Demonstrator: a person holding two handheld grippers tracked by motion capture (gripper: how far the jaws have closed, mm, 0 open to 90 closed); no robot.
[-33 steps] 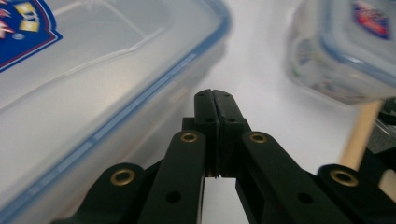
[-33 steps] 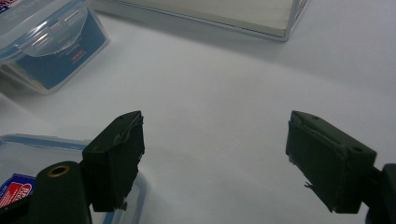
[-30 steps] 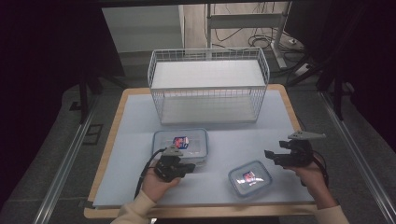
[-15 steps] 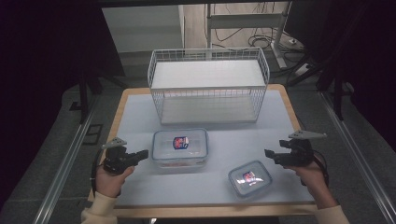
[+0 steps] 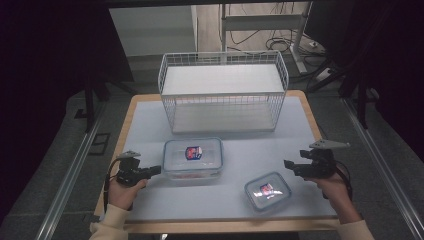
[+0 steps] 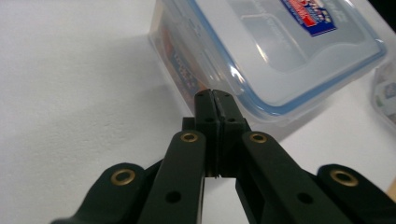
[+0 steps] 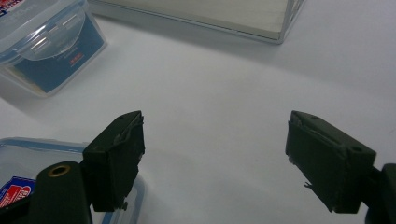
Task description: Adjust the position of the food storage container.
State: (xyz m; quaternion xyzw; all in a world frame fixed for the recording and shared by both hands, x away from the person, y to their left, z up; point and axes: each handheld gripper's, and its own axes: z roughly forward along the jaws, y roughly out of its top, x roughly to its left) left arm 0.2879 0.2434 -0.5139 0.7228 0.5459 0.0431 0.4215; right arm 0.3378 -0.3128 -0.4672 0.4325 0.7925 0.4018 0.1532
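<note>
Black jaws of my left gripper (image 5: 156,170) are pressed together, empty, tips at the large box's (image 5: 193,157) left side. Right of it, nearer me, sits the small box (image 5: 267,190). My right gripper (image 5: 288,165) gapes wide, empty.

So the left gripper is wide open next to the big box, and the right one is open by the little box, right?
Not quite. The left gripper is shut, its jaws pressed together with nothing between them, as the left gripper view shows. The rest holds: it sits next to the big box, and the right gripper is open by the little box.
</note>
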